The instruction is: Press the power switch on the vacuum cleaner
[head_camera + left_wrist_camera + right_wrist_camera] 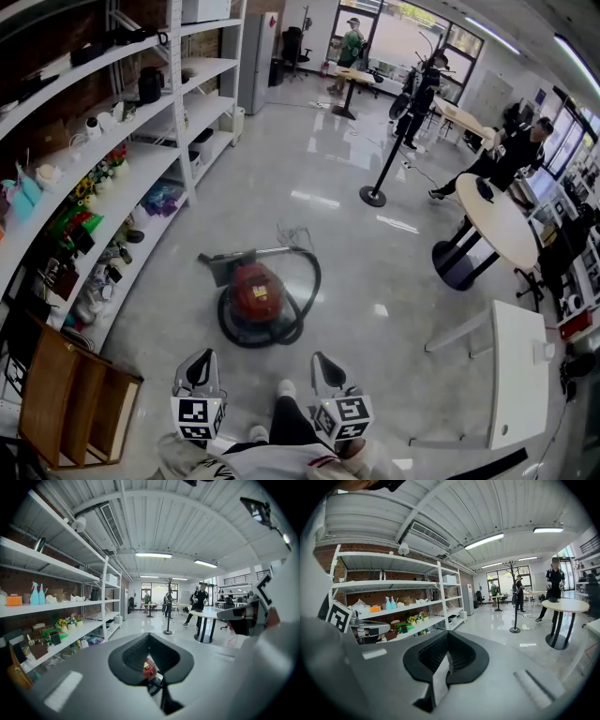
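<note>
A red canister vacuum cleaner [254, 292] sits on the glossy floor with its dark hose looped round it and its floor head [225, 263] at the back left. My two grippers hang well short of it, close to my body. The left gripper [200, 362] is shut and holds nothing; in the left gripper view [149, 637] a sliver of the red vacuum cleaner [149, 669] shows through the slit below the joined tips. The right gripper [324, 362] is shut and empty too [448, 635]. I cannot make out the power switch.
White shelving [141, 159] full of small items runs along the left, with a wooden crate [66, 394] at its near end. A round table [497, 220] and a white table [518, 370] stand on the right. A pole stand [373, 195] and several people are farther back.
</note>
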